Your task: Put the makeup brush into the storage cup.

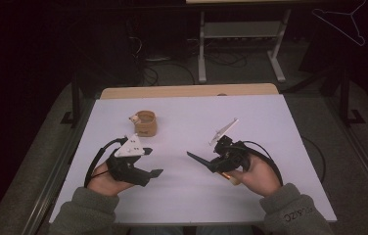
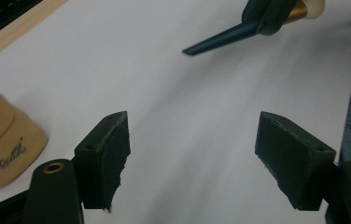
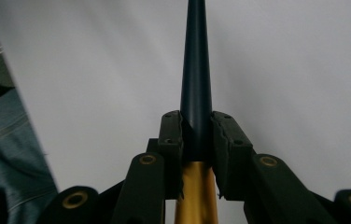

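While the right gripper (image 1: 210, 163) clamps a dark tapered pen (image 3: 196, 79) with its tip aimed toward the left gripper (image 1: 151, 161), that one's jaws gape empty, nearer to the tan roll (image 1: 145, 122) just beyond.

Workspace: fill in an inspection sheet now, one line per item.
Surface: white table top, wooden strip along its far edge.
Job's things: dark tapered tool with gold collar; tan leather-like roll lying apart, far left.
Clutter: nothing seen.
Grippers: right gripper shut on the tool; left gripper open, nothing between its jaws.
Cables: black cable trails from the left gripper; another loops off the right.
Surroundings: dark room, grey carpet, white frame legs behind, wire hanger at top right.
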Motion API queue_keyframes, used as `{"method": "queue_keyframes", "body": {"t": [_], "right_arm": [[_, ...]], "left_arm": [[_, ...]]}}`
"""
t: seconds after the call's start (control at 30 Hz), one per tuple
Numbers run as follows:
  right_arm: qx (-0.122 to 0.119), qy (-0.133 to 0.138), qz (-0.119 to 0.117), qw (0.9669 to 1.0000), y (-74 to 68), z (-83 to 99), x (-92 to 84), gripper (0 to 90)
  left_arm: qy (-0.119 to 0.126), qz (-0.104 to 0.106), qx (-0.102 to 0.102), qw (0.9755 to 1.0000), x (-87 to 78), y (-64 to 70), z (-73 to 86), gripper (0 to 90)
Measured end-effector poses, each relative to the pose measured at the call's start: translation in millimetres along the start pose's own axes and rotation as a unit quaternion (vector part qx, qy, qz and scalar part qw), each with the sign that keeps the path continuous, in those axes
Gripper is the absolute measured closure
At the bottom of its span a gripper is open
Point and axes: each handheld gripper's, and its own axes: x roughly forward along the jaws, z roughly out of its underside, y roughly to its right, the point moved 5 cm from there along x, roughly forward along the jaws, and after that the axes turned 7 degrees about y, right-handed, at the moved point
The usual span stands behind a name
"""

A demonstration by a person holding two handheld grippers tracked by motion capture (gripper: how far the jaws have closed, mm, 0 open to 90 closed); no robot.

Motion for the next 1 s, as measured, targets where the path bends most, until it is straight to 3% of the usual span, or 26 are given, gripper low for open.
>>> {"method": "queue_keyframes", "body": {"t": [0.2,0.27,0.3,0.5,0.63,0.67,0.73,1.0], "right_arm": [[-0.061,0.002,-0.035,0.9975,-19.7,-14.1,-0.3,73.7],[-0.075,0.0,-0.05,0.9959,-26.5,-17.9,1.0,73.7],[-0.093,-0.004,-0.067,0.9934,-33.3,-20.1,3.1,73.7],[-0.121,-0.015,-0.089,0.9885,-46.3,-21.7,10.2,73.7],[-0.134,-0.021,-0.102,0.9855,-52.9,-22.7,15.8,73.6],[-0.135,-0.022,-0.107,0.9848,-54.5,-23.0,16.5,73.6],[-0.141,-0.022,-0.113,0.9833,-57.2,-24.0,18.8,73.6],[-0.158,-0.025,-0.13,0.9785,-63.2,-26.5,21.5,73.7]], "left_arm": [[-0.021,0.031,0.04,0.9985,5.8,10.4,-14.1,28.4],[-0.031,0.046,0.047,0.9974,9.9,15.8,-16.2,29.2],[-0.034,0.052,0.056,0.9965,12.2,17.5,-17.3,30.6],[-0.069,0.095,0.091,0.9889,25.6,29.8,-16.6,36.2],[-0.08,0.122,0.096,0.9847,32.7,39.5,-14.7,45.8],[-0.084,0.13,0.098,0.9831,34.1,41.6,-14.0,47.9],[-0.1,0.146,0.113,0.9776,36.2,44.8,-12.7,52.6],[-0.121,0.164,0.118,0.9719,40.2,50.2,-7.8,65.5]]}}
